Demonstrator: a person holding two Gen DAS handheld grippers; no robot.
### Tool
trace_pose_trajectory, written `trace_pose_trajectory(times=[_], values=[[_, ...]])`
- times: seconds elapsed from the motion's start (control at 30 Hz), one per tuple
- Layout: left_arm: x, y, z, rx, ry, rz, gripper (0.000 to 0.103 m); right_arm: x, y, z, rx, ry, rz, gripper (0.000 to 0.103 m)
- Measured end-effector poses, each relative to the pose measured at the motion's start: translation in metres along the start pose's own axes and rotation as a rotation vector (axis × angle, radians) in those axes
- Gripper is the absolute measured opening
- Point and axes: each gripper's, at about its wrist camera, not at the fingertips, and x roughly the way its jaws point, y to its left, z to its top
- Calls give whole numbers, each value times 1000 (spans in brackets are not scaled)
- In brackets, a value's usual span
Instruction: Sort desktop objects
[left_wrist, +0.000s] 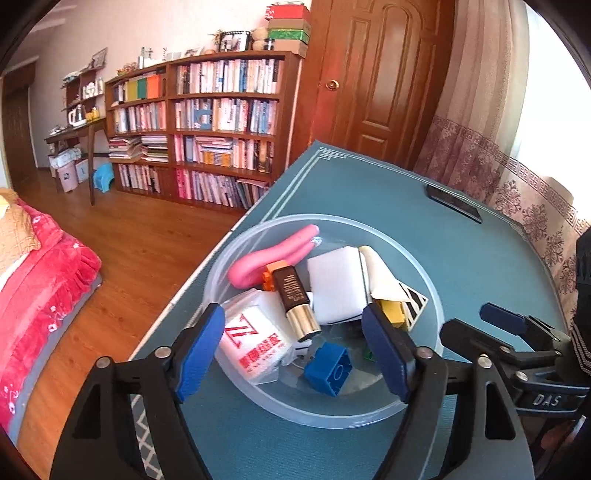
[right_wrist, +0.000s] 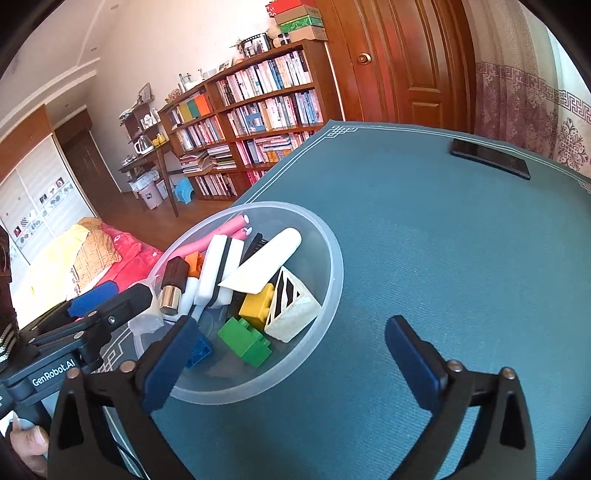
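We see one clear bowl (left_wrist: 424, 400) (right_wrist: 332, 258) near the left edge of the teal surface (left_wrist: 461, 258) (right_wrist: 443, 240), holding four toy bricks: one blue (left_wrist: 328, 367) (right_wrist: 199, 350), one yellow (left_wrist: 392, 313) (right_wrist: 256, 304), one green (right_wrist: 243, 339), one orange (left_wrist: 271, 275) (right_wrist: 194, 264). Also inside lie one pink tube (left_wrist: 273, 254) (right_wrist: 218, 236), one lipstick (left_wrist: 297, 299) (right_wrist: 173, 282) and one tissue pack (left_wrist: 255, 339). Our left gripper (left_wrist: 293, 352) (right_wrist: 110, 293) hovers over it, spread wide and empty; our right gripper (right_wrist: 290, 360) (left_wrist: 502, 319) is likewise wide apart. One phone (left_wrist: 454, 203) (right_wrist: 489, 158) lies far off.

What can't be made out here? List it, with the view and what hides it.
- Green brick: left wrist view, mostly behind a blue finger pad.
- Blue brick: right wrist view, half covered by the right gripper finger.
- Tissue pack print: too blurred to read.
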Motion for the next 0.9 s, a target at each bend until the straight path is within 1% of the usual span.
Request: trace_pose_trajectory(times=[0.13,0.27,0.37,0.47,0.6,0.77,0.8,0.9], values=[[-17,12,-3,-53,-51,56,82,-6,7,-7,-29,12,15,103],[-26,23,-3,-98,-61,140,82,-14,16,-11,-72,18,35,103],[-31,21,-5,-77,-57,227,83,-19,30,-15,-121,17,44,103],[-35,18,-8,-52,-65,279,83,-24,40,-21,-177,11,33,103],[-41,17,-10,-54,-71,311,83,-28,48,-27,-232,3,9,103],[-46,16,-13,-79,-68,294,83,-32,47,-29,-229,1,9,103],[-48,15,-14,-73,-76,303,83,-33,47,-29,-227,-1,9,103],[-51,7,-15,-25,-104,365,83,-33,47,-30,-224,-1,8,103]])
